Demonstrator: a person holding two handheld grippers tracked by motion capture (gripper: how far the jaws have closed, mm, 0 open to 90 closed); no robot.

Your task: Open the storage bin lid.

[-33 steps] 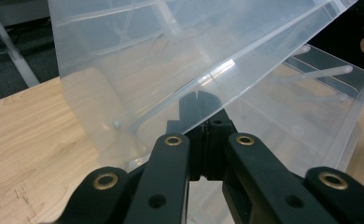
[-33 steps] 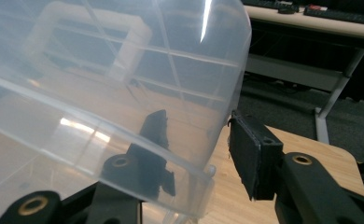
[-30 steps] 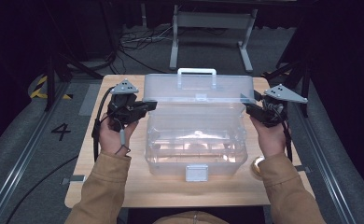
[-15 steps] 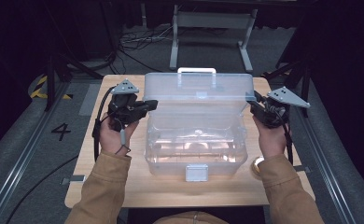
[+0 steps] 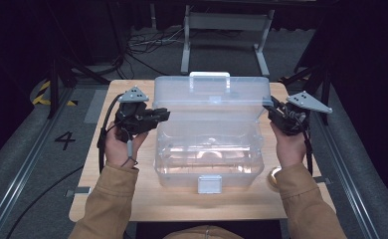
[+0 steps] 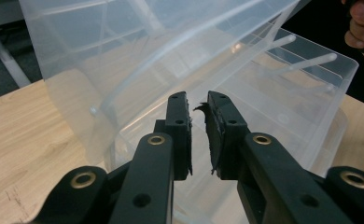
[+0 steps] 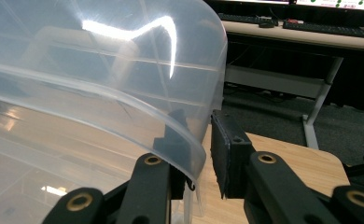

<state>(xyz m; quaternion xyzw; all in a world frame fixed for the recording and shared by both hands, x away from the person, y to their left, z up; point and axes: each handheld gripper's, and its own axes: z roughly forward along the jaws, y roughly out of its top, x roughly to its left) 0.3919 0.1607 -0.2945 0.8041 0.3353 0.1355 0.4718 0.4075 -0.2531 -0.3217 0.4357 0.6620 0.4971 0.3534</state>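
Both grippers are seen at the open lid (image 5: 208, 99) of a clear plastic storage box (image 5: 208, 164) that stands in the middle of the wooden table (image 5: 132, 199). At the box's left side, the left gripper (image 5: 161, 114) is held with its jaws almost closed. In the left gripper view a thin gap is left between them and nothing is clamped there (image 6: 198, 135); the lid's side edge stands just beyond the tips. At the right side, the right gripper (image 5: 270, 113) is set astride the lid's curved rim: in the right gripper view (image 7: 199, 154) 1 jaw is seen through the plastic, inside the lid, and the other outside it, with clearance on the outer side. Whether the rim is actually pinched cannot be told.

The lid is raised, its handle (image 5: 209, 75) at the top edge, while the white latch (image 5: 207, 183) hangs free at the front wall. The step in hand is judged to be the swinging of the lid on its hinge, with 2 grippers steadying it. For the next move, equal pressure at both edges would be called for, so that the thin plastic is not twisted.
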